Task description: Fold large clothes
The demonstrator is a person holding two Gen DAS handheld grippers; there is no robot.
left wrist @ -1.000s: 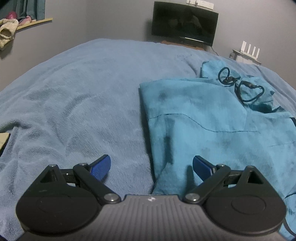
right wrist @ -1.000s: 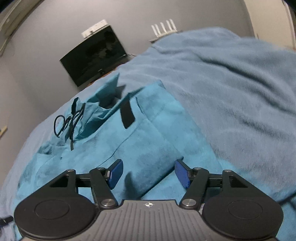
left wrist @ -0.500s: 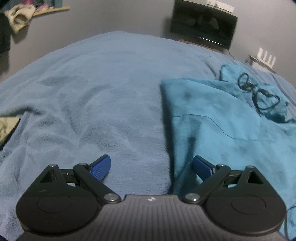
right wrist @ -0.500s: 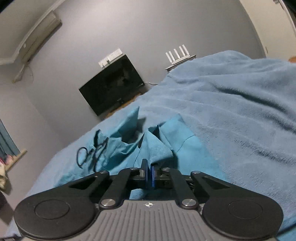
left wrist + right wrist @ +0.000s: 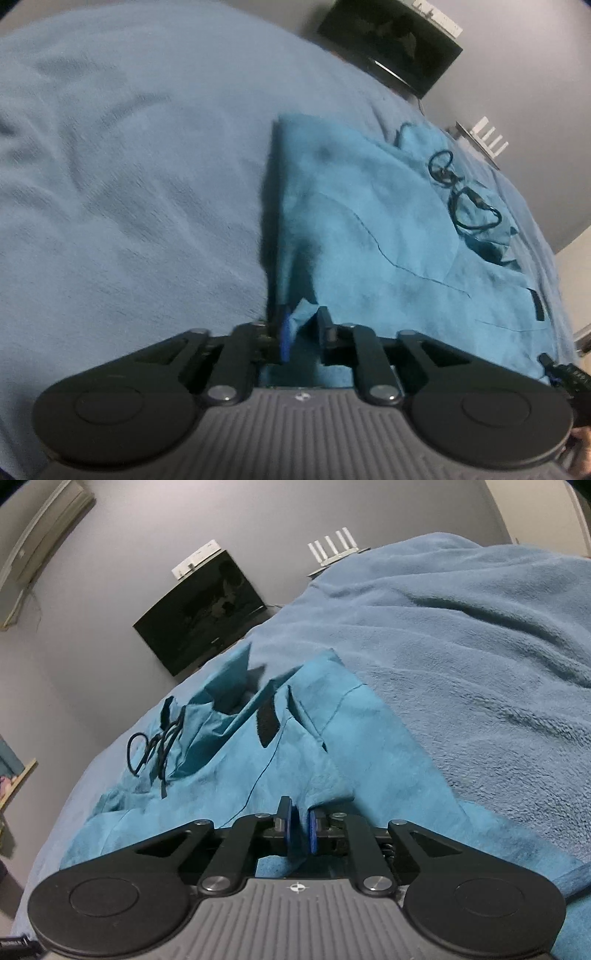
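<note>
With the left gripper (image 5: 301,338) and right gripper (image 5: 299,829) each clamped on the near hem of the garment (image 5: 388,236) lying on the bed (image 5: 129,166) (drawstring far end), lift both evenly.

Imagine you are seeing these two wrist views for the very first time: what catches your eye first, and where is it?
First, the teal garment spread on the blue blanket, with a black drawstring looped near its far end. Next, the left gripper and right gripper, each pinching a near edge of the fabric between blue-padded fingers. Beyond the bed, a dark television stands against the grey wall.
</note>
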